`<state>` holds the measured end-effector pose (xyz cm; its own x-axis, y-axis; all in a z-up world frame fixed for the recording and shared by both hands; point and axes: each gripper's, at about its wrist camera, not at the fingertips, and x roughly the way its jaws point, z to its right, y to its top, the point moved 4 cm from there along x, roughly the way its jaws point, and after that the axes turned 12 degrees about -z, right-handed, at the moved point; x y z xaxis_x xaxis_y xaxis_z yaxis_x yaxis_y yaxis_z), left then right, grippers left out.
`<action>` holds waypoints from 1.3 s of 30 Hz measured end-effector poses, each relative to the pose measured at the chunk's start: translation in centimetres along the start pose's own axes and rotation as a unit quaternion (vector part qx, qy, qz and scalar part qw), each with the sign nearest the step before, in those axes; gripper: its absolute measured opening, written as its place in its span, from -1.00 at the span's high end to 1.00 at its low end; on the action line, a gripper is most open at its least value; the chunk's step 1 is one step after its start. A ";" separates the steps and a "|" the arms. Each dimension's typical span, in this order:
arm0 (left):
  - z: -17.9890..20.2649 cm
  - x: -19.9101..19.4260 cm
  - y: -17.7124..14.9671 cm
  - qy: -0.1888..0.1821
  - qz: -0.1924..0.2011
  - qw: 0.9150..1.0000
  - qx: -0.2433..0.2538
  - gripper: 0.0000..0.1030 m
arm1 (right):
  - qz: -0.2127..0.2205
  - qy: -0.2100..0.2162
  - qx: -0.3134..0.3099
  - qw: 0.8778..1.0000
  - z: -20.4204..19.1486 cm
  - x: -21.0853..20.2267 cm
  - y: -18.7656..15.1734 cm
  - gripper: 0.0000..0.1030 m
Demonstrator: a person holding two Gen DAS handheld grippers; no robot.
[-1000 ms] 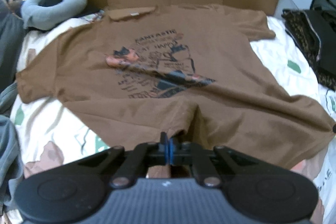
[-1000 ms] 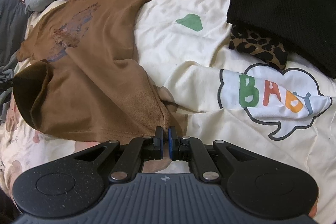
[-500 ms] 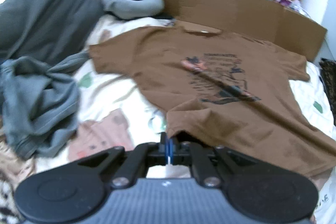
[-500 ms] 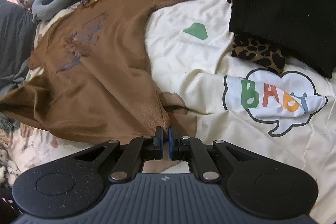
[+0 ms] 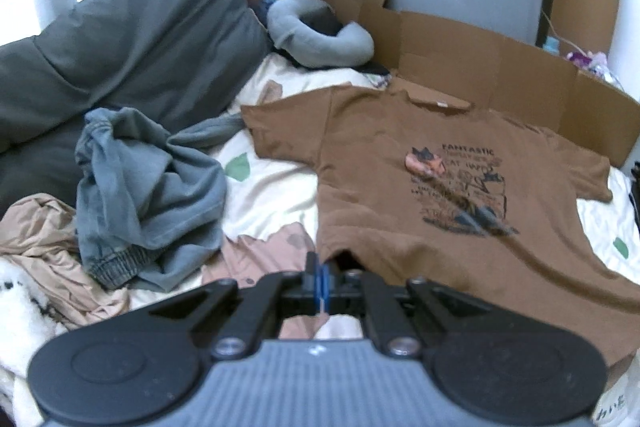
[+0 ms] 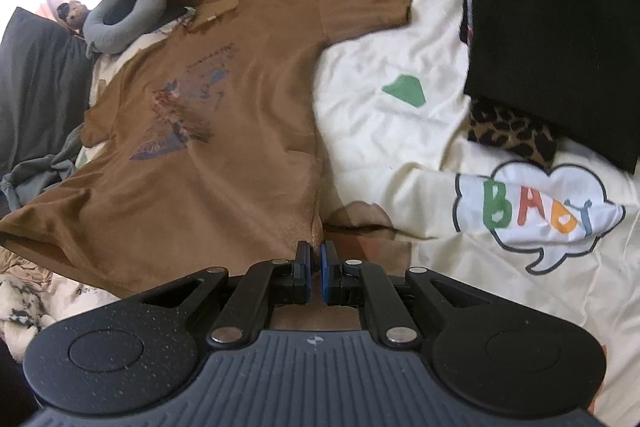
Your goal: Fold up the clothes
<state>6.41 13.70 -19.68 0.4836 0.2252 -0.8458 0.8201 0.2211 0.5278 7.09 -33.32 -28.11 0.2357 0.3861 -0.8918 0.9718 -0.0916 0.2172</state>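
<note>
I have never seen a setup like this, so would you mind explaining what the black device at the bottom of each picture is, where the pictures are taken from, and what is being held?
There is no robot here: a person holds a two-finger tool in each hand, and a wide-angle camera on each looks forward along its fingers. One picture comes from the left tool, the other from the right tool. Both look down at a bed with a cream printed bedsheet. Spread on it is a brown short-sleeved T-shirt with a printed chest graphic, collar towards a flattened brown cardboard sheet. Each tool is shut on the shirt's bottom edge, at opposite corners. Around it lie a crumpled blue-grey garment, a dark grey pillow, a grey neck pillow and a folded black knit garment.
</note>
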 end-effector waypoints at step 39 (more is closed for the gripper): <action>-6.6 0.1 -0.6 0.007 -0.054 0.997 -0.047 0.97 | -0.039 0.039 0.080 0.995 0.3 -2.8 -0.1 0.95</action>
<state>3.93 19.88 -19.57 0.3885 0.2089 -0.8975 0.8347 0.3328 0.4388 6.32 -34.71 -25.74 0.1655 0.4664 -0.8689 0.9764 -0.2017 0.0777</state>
